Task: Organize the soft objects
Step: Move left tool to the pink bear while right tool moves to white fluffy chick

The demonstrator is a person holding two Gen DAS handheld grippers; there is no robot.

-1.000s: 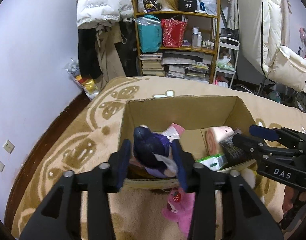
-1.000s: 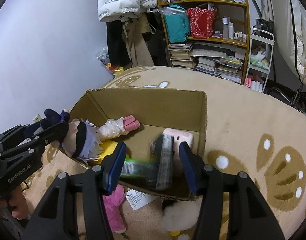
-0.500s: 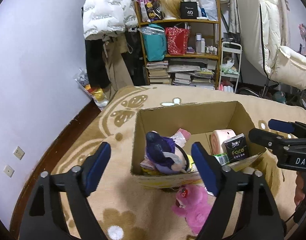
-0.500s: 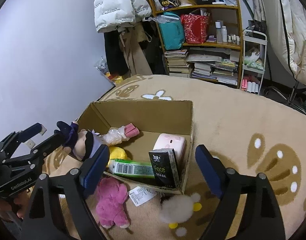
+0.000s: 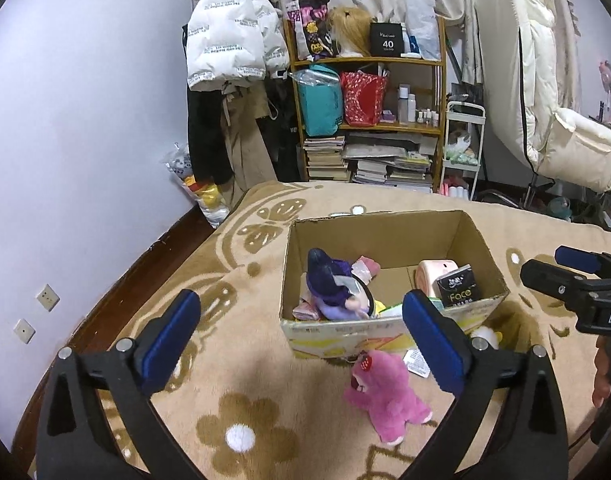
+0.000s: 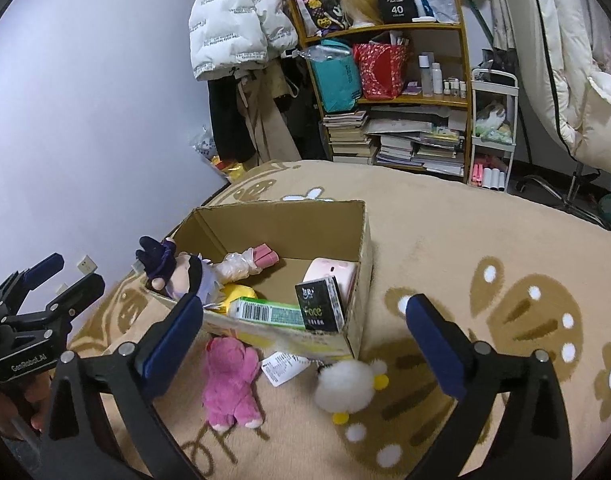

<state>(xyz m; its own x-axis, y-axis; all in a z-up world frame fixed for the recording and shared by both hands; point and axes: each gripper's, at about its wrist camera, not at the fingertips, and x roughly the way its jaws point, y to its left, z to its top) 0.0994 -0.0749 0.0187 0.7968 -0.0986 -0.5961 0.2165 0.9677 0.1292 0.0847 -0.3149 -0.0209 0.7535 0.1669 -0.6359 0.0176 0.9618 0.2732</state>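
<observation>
Both grippers hang over the rug with jaws that have just been opening and now stand wide, nothing between them. Ahead of the left gripper (image 5: 301, 330) sits the cardboard box (image 5: 385, 232), and in its near left corner the doll (image 5: 333, 284) in the purple hat leans against the wall. Ahead of the right gripper (image 6: 303, 330), in the near right corner of the box, the black tissue pack (image 6: 319, 306) stands upright against the pink pack (image 6: 333, 276), with the green pack (image 6: 271, 312) lying just left of it. Outside the box, on the rug (image 6: 465, 248) below both grippers, the pink bear (image 5: 385, 392) lies face down, a white plush (image 6: 347, 386) near it to the right, a paper tag (image 6: 283, 366) between them.
</observation>
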